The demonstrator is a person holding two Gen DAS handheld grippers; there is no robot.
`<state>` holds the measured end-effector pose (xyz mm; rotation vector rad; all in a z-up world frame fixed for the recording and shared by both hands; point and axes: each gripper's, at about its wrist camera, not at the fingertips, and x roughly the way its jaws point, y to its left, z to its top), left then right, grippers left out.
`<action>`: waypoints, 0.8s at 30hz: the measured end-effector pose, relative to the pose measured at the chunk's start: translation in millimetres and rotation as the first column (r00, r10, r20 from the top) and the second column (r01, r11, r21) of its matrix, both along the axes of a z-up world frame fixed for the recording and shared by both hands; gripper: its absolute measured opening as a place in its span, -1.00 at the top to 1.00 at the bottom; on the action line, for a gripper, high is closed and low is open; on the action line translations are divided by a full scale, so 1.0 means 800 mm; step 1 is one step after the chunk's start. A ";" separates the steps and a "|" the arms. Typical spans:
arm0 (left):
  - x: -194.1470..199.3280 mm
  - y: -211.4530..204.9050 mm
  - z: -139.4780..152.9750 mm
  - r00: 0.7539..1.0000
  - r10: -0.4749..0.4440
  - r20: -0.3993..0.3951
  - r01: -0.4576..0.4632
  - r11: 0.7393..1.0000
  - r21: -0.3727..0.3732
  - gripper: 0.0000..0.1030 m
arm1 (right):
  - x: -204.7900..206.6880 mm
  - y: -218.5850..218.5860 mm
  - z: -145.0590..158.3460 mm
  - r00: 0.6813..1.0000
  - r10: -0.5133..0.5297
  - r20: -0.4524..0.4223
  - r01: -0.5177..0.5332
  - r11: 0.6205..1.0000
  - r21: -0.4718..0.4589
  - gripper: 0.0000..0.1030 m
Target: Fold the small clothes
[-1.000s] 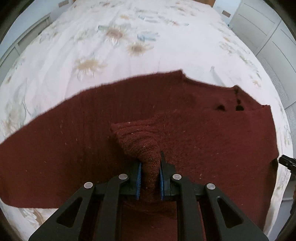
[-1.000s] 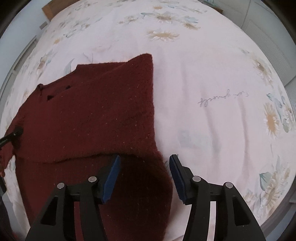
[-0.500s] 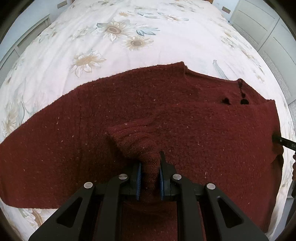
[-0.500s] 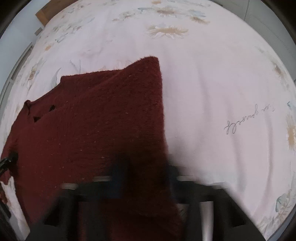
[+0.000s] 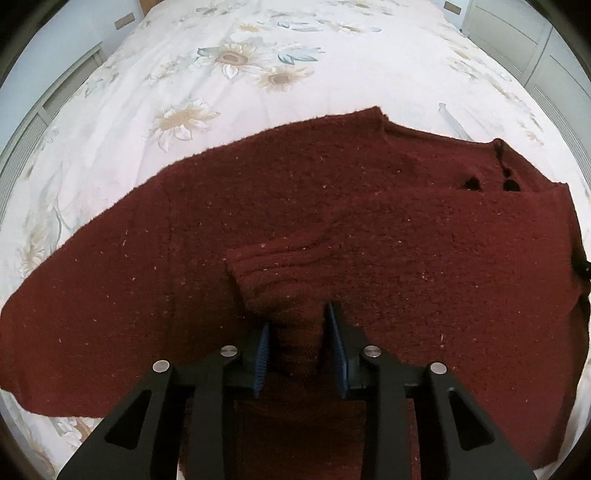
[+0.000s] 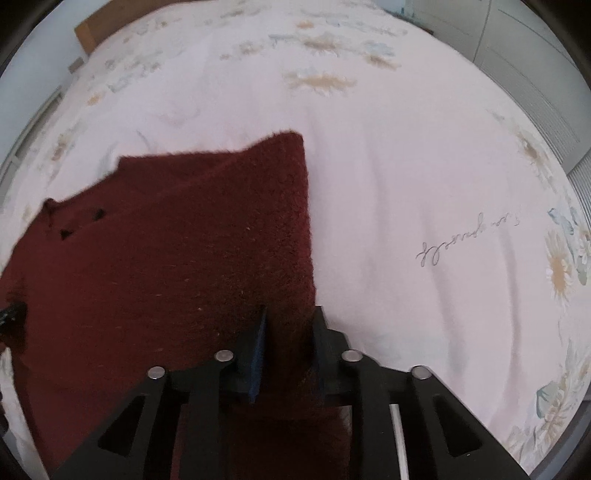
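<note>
A dark red knitted sweater [image 5: 332, 221] lies spread on a bed with a floral sheet [image 5: 258, 66]. One sleeve is folded across its body, with the ribbed cuff [image 5: 266, 269] near my left gripper [image 5: 299, 332]. The left jaws have opened a little and the cuff still sits between the blue pads. In the right wrist view the sweater [image 6: 184, 240] fills the left half. My right gripper [image 6: 288, 332] is shut on the sweater's folded right edge.
White cupboard doors [image 5: 517, 33] stand at the right of the bed. A wooden headboard [image 6: 92, 33] shows at the far end. Bare sheet with handwriting print [image 6: 469, 240] lies right of the sweater.
The left jaws have parted slightly around the cuff. The right gripper moved forward over the sweater's edge and closed on it.
</note>
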<state>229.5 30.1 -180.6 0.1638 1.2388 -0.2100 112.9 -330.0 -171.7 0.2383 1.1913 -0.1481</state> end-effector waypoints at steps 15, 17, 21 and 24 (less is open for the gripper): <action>-0.028 -0.038 0.066 0.998 0.008 0.064 -0.002 0.995 -0.095 -0.98 | -0.009 0.153 0.083 0.954 0.238 0.183 -0.222 0.970 -0.103 -1.00; -0.033 -0.048 0.068 0.997 -0.002 0.079 0.010 0.995 -0.099 -0.98 | -0.004 0.170 0.071 0.950 0.259 0.177 -0.242 0.964 -0.110 -1.00; -0.041 -0.071 0.049 0.994 -0.021 0.106 0.028 0.998 -0.060 -0.98 | -0.002 0.197 0.038 0.941 0.303 0.154 -0.279 0.947 -0.158 -1.00; -0.049 -0.070 0.020 0.996 -0.019 0.084 0.023 0.999 -0.048 -0.98 | -0.003 0.202 0.004 0.946 0.309 0.096 -0.288 0.940 -0.185 -1.00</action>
